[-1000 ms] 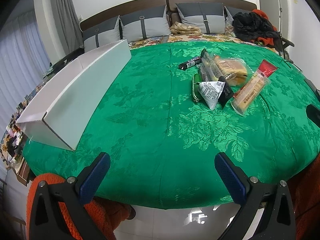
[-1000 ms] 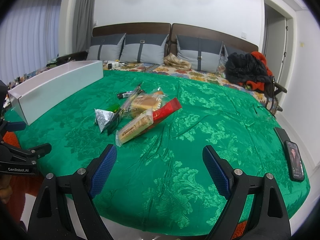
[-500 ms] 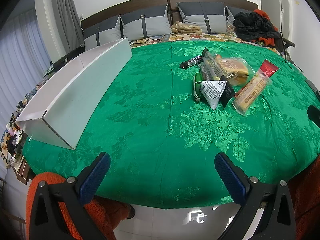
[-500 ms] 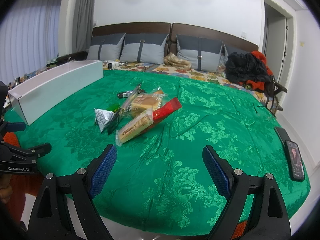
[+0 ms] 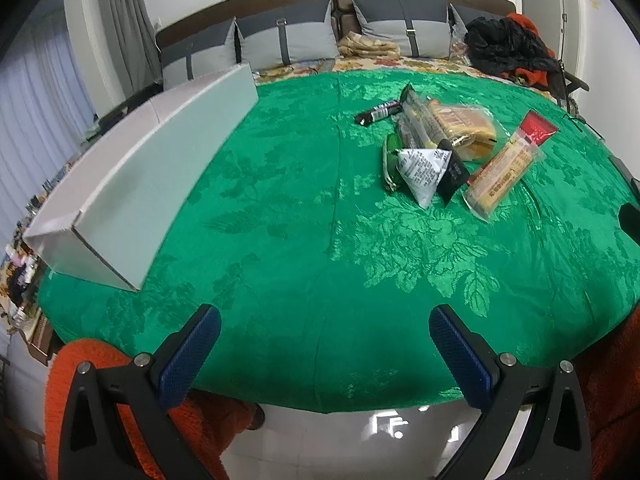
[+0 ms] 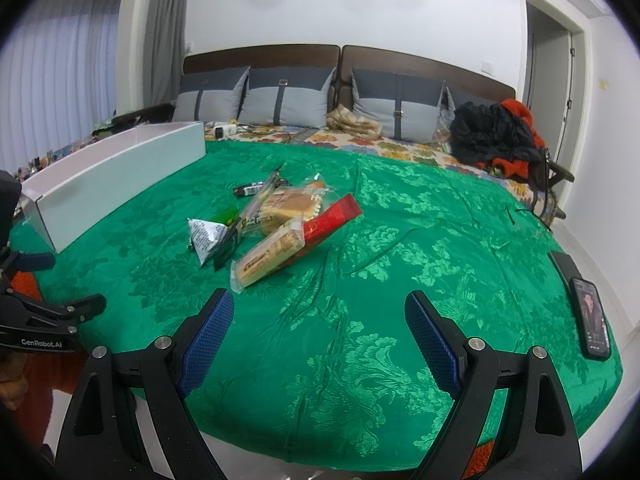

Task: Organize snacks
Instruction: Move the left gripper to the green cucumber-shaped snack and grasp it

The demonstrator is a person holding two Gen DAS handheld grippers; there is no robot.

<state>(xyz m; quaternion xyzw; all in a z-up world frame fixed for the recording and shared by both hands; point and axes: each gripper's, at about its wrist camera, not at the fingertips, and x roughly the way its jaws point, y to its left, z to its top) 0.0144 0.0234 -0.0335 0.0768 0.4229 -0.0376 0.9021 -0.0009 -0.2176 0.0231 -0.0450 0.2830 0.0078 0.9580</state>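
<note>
While both views show snacks (image 5: 436, 148), only the right shows a phone (image 6: 593, 317).

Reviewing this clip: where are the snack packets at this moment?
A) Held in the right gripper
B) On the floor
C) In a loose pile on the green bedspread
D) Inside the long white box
C: the snack packets lie heaped on the green bedspread, apart from the long white box, and both grippers are open and empty.

Snacks (image 5: 448, 148) right of box (image 5: 140, 184)
</note>
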